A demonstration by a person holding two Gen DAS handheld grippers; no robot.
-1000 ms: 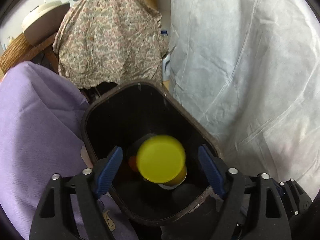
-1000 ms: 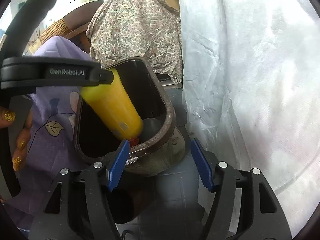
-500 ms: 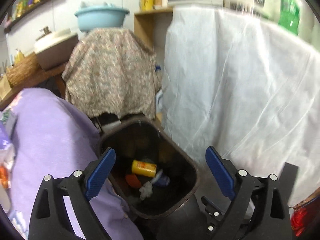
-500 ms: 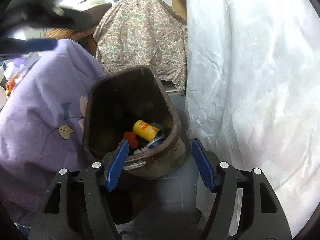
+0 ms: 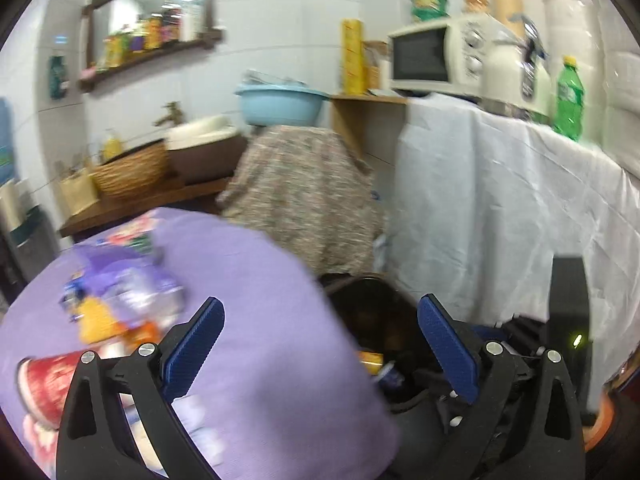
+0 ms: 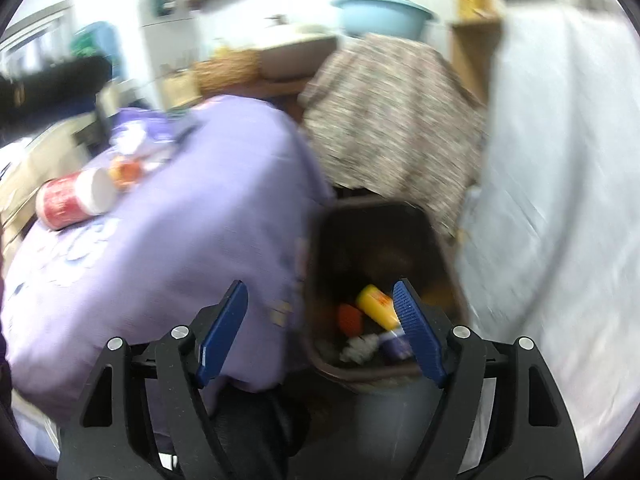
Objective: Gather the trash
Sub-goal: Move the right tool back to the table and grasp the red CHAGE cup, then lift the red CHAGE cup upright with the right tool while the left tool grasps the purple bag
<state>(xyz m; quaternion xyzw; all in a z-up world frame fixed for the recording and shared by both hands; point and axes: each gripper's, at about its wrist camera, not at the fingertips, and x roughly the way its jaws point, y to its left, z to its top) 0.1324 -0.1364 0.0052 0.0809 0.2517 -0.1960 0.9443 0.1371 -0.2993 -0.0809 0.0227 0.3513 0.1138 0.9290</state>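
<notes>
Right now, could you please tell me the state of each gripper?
Left gripper: empty, jaws opening, nothing between the blue pads.
Right gripper: empty, jaws opening, nothing held.

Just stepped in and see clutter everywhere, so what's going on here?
A person is clearing trash off a table under a purple cloth into a dark brown bin beside it. A yellow bottle already lies in the bin with other scraps. Both the left gripper and right gripper are empty, their jaws opening. A red paper cup and wrappers remain on the cloth.
</notes>
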